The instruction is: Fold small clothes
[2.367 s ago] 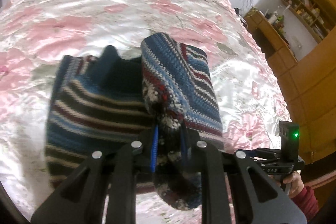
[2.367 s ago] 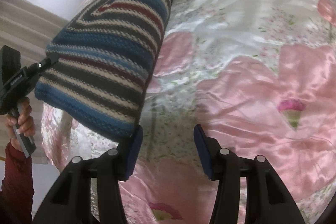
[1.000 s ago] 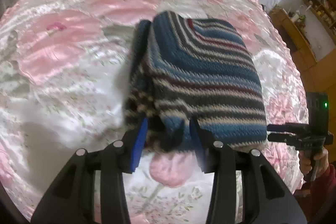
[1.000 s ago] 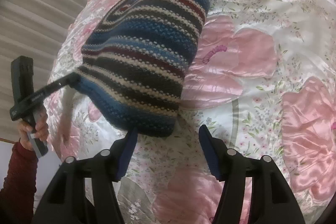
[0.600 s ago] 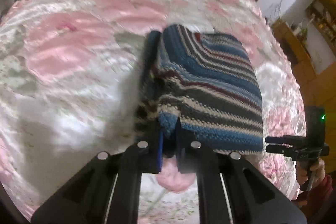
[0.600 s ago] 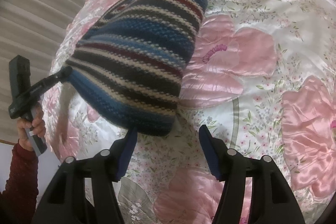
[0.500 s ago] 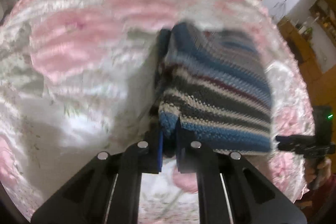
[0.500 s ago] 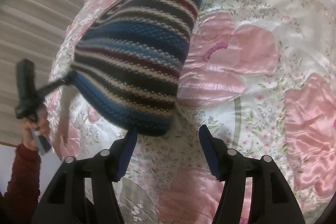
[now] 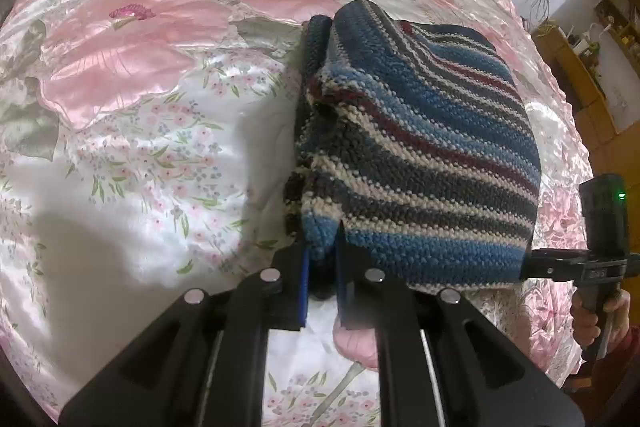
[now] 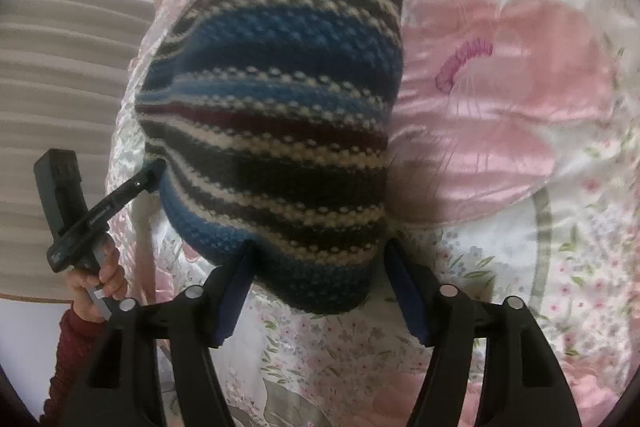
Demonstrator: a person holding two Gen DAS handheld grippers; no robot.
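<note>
We have the left gripper (image 9: 322, 267) pinching a near corner of the sweater (image 9: 420, 163), blue fingers (image 9: 304, 279) pressed in on the knit with only the cloth between them; the sweater, folded into a thick striped bundle of blue, grey, cream and dark red, sits on the bed (image 9: 140, 155), its pink floral satin cover spread all round; in the left wrist view the bundle runs from our fingers away to the far right, a darker layer showing along its left edge; over on the right, the right gripper (image 9: 560, 265) reaches in at the bundle's near right corner, a hand (image 9: 596, 315) on its grip, a red sleeve (image 9: 616, 359) below.

From the right wrist view, our right gripper (image 10: 316, 267) has its fingers (image 10: 232, 291) spread wide, the sweater's near end bulging down between them; we cannot tell whether the pads touch the knit; on the left, the left gripper's tip meets the sweater's edge, a hand (image 10: 96, 279) round the handle; a wooden shelf (image 9: 588, 75) stands at the far right of the room.
</note>
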